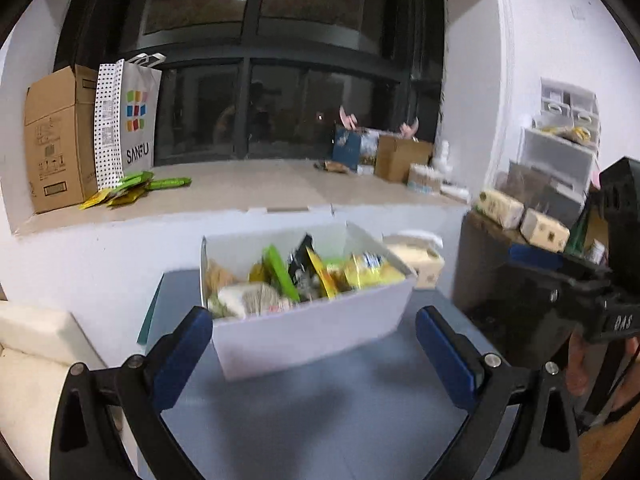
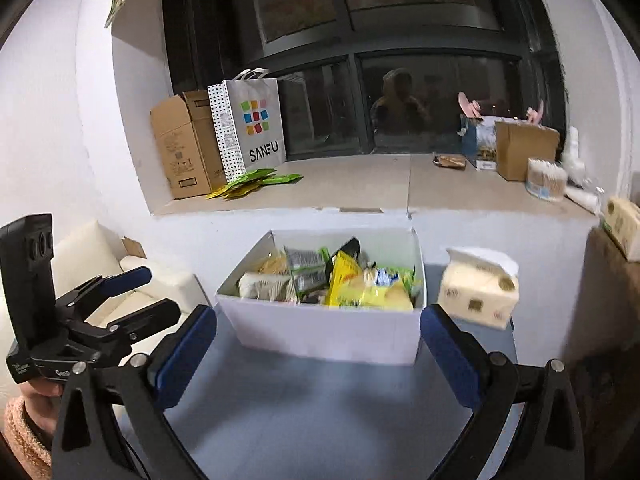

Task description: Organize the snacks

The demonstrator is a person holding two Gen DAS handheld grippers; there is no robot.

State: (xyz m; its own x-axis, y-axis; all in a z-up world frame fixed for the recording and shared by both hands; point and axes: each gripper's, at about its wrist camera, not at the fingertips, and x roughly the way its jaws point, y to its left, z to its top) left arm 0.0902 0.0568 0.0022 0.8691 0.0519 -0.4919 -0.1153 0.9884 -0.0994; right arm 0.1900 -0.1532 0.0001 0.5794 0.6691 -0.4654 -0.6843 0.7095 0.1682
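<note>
Dark window and a cluttered sill fill the upper frame; below, on the grey-blue worktop (image 2: 320, 408), the white snack box (image 2: 328, 332) sits centre frame, packets heaped inside, its long axis running left to right. Your right claw (image 2: 318, 350) and left claw (image 1: 314, 354) are both spread wide and empty. The box lies straight ahead of each, neither clearly nearer.

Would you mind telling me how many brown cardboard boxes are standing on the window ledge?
2. A tall cardboard box stands at the ledge's left end beside the SANFU bag; a smaller cardboard box sits near the right end. Clutter there may hide others.
</note>
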